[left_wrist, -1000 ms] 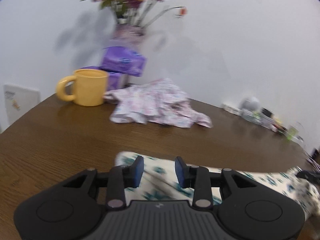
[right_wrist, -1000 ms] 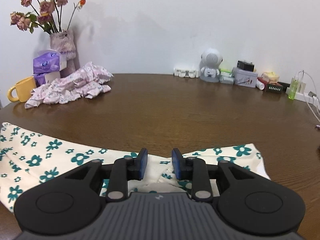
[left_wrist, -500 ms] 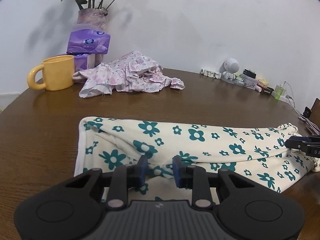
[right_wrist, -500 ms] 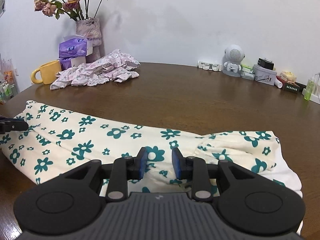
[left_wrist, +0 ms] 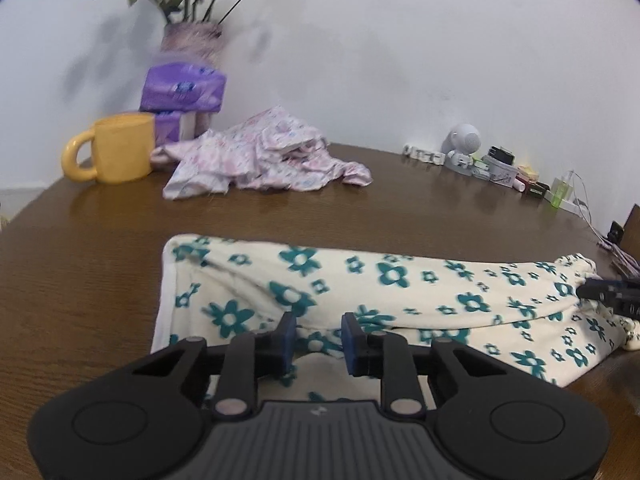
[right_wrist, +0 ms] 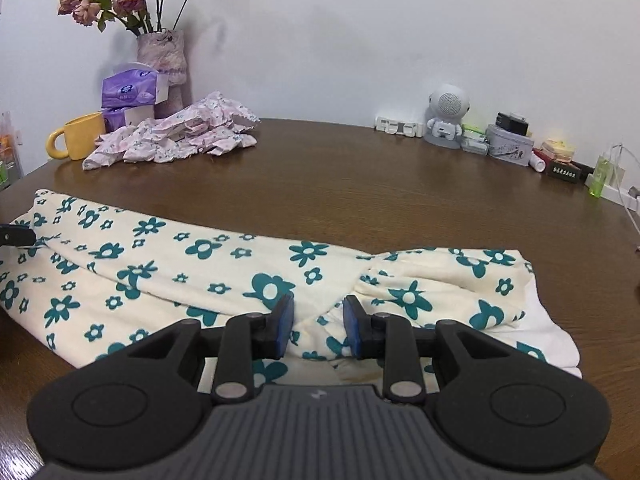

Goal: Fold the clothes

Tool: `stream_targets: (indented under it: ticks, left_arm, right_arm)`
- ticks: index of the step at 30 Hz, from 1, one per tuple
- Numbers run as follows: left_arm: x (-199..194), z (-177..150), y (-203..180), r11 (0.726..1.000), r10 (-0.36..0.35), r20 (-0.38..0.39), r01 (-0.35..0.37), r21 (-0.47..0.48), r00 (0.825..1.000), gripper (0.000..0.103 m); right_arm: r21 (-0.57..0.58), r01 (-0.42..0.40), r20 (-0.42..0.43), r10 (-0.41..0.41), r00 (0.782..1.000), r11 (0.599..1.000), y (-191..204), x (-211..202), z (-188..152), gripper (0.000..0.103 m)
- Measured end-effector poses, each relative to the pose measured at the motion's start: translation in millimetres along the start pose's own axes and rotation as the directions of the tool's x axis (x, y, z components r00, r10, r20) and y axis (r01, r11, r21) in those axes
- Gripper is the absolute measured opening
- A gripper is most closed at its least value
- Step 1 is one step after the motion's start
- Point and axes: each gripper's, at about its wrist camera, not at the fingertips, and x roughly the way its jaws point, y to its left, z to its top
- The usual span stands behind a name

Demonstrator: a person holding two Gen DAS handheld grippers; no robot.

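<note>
Floral garment (right_wrist: 224,264) lying doubled lengthwise across near table (right_wrist: 380,184). Left gripper (left_wrist: 316,338) and right gripper (right_wrist: 318,326) hovering, jaws parted, holding nothing. Tip: keep edges lining up while smoothing.

Soft even indoor light; fisheye-curved edges; left view motion-blurred.

Left tongs (left_wrist: 316,334): held low and level, pointing forward, blue-padded fingers (left_wrist: 286,338) parted with a clear gap between them.
Right tongs (right_wrist: 318,322): likewise low and level, fingers (right_wrist: 354,330) spread apart, nothing pinched.
Relative position: each tongs' black tip shows at the edge of the other's view.
</note>
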Motion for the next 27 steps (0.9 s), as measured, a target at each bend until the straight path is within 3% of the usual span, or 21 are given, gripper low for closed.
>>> stream_targets:
  ticks: [4,7,12,19,27]
  left_arm:
    - [-3,10,-28,0.995,-0.090,0.030,0.089,0.039,0.995,0.023]
    - [9,15,-51,0.988,-0.139,0.009,0.138,0.077,0.990,0.023]
    - [31,11,-62,0.986,-0.137,-0.059,0.142,0.092,0.989,0.023]
    - [35,4,-46,0.989,-0.128,-0.071,0.133,0.064,0.989,0.022]
    - [30,2,-33,0.991,-0.129,-0.062,0.131,0.030,0.990,0.020]
  right_arm:
    - [-0.021,-0.100,0.067,0.102,0.993,0.995,26,-9,14,0.027]
    - [-0.078,-0.209,0.053,0.214,0.975,0.975,60,1,23,0.027]
    - [-0.172,-0.283,0.001,0.287,0.958,0.944,109,23,26,0.026]
    - [-0.156,-0.294,-0.056,0.289,0.956,0.943,105,35,17,0.026]
    - [-0.104,-0.219,-0.050,0.215,0.975,0.970,65,23,4,0.027]
